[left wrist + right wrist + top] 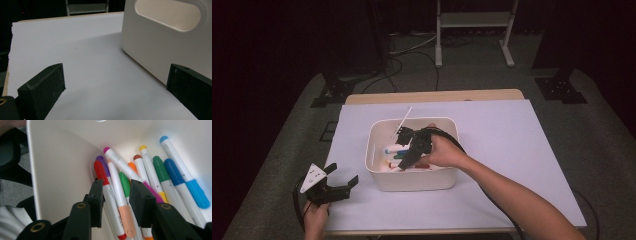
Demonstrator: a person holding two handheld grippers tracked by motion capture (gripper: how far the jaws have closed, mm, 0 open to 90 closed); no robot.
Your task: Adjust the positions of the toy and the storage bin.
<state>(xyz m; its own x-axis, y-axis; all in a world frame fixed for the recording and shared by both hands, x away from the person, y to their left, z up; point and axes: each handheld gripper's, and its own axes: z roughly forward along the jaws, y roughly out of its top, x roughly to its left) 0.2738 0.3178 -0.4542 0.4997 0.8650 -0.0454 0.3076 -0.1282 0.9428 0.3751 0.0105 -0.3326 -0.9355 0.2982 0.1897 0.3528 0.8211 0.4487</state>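
The right hand-held gripper (404, 150) is reaching down inside the white bin (377, 172), its jaws standing partly apart over the markers (140, 177) lying on the bin's floor. No pad is pressing on anything; the peach-ended marker (120, 200) is lying just below the gap between the jaws, with the red-capped marker (101, 173) beside the left jaw. The bin's wall is rising close on that gripper's left, leaving little room there, while the markers are fanning out to its right, blue and green caps farthest off.

The left hand-held gripper (341, 181) is resting low at the near left corner of the white surface (512, 150), jaws spread wide and holding nothing. Ahead of it, bare surface is stretching to the far edge; the bin's outer wall with its handle cut-out (167, 13) is standing just beyond its right jaw.

The high view is showing the bin sitting mid-surface with open room on every side.
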